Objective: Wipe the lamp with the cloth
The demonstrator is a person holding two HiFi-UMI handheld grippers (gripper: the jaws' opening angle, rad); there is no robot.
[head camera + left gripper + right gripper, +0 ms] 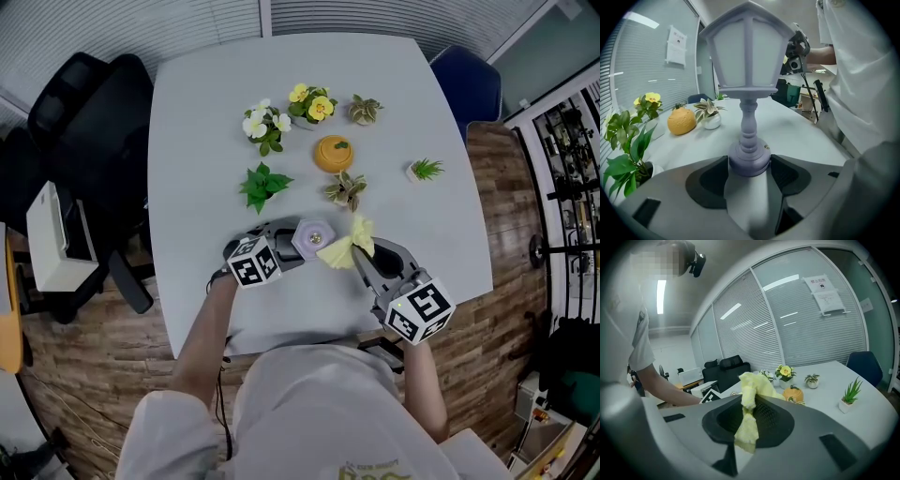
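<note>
Firmly, the left hand-held gripper [750, 169] clamps the lantern-shaped lamp [749, 56]; the right hand-held gripper [748, 420] pinches crumpled yellow cloth [757, 385].

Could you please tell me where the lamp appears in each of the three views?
Head view: the lamp stands low centre, seen from above.
Left gripper view: the lamp fills the centre, its base between the jaws.
Right gripper view: no lamp visible; the cloth sits in the jaws.
Shared landmark: the orange ornament, in all three.
</note>
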